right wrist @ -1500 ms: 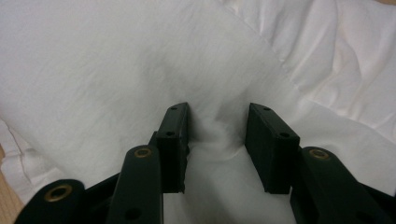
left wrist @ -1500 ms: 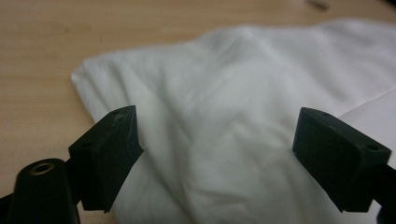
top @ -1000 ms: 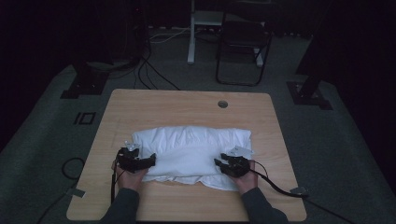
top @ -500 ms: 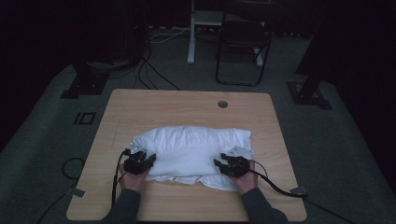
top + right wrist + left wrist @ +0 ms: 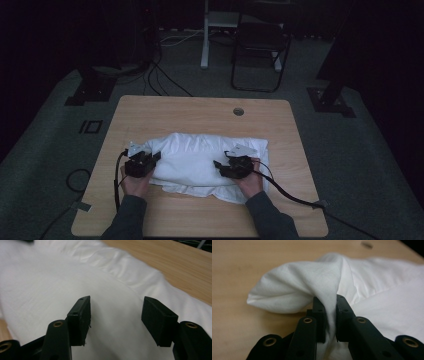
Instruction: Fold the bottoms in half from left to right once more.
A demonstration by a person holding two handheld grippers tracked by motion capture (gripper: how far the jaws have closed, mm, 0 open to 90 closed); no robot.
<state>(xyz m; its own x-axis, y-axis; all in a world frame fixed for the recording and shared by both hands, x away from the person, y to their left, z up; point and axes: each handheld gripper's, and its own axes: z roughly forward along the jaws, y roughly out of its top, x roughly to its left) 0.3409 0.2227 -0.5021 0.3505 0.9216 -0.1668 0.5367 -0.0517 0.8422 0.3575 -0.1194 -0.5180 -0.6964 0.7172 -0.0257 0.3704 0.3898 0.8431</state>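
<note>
My left gripper [image 5: 329, 315] has just closed, pinching a fold at the white cloth [image 5: 200, 157]'s left end. My right gripper [image 5: 115, 320] has just been opening over the cloth's right part, nothing between its jaws.

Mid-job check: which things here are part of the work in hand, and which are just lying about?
In the job:
- white cloth, a fold pinched in the left gripper, whose jaws have just been closing
- right gripper, open above the cloth, jaws just been opening
- table

Lying about:
- black chair
- floor cables
</note>
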